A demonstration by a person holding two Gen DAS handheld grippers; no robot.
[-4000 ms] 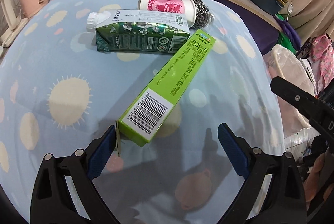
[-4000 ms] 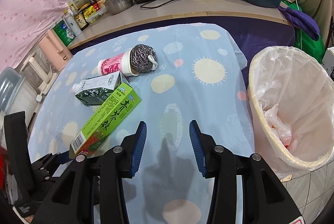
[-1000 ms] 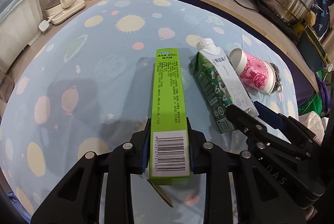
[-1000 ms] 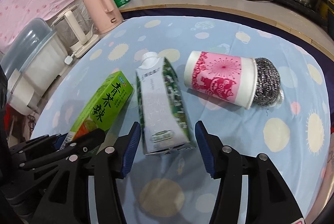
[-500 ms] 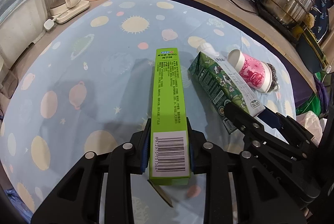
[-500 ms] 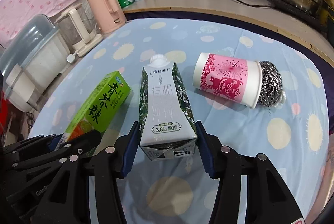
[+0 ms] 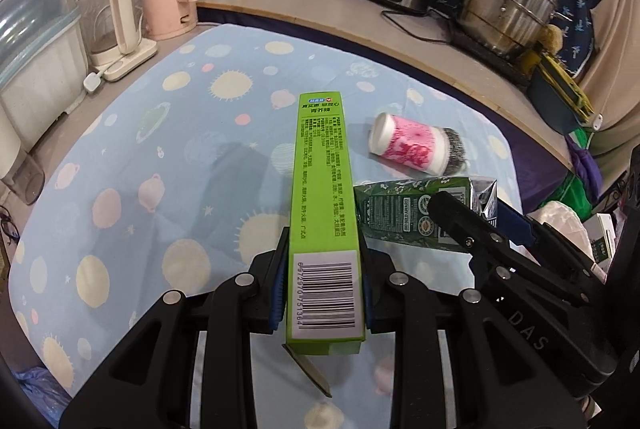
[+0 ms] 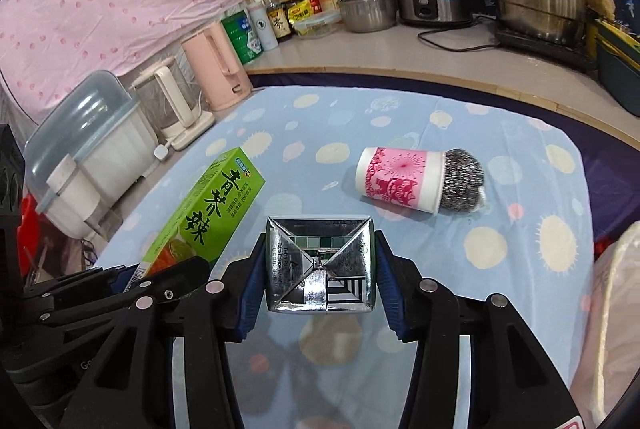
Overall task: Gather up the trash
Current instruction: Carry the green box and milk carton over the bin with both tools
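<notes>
My left tool (image 7: 323, 285): clamps green box (image 7: 323, 189), long axis toward 12 o'clock. Right tool (image 8: 318, 275): closing, grips carton (image 8: 320, 265). Bin bag (image 8: 616, 309) at 3 o'clock.

Carton (image 8: 320, 269) shows only its foil base – rest hidden; bin bag (image 8: 616, 309) cut off at rt edge.

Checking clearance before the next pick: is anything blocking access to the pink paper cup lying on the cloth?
Nothing lies in front of the pink paper cup; a steel wool scrubber sits at its open end. Both hand-held grippers already hold cartons.
</notes>
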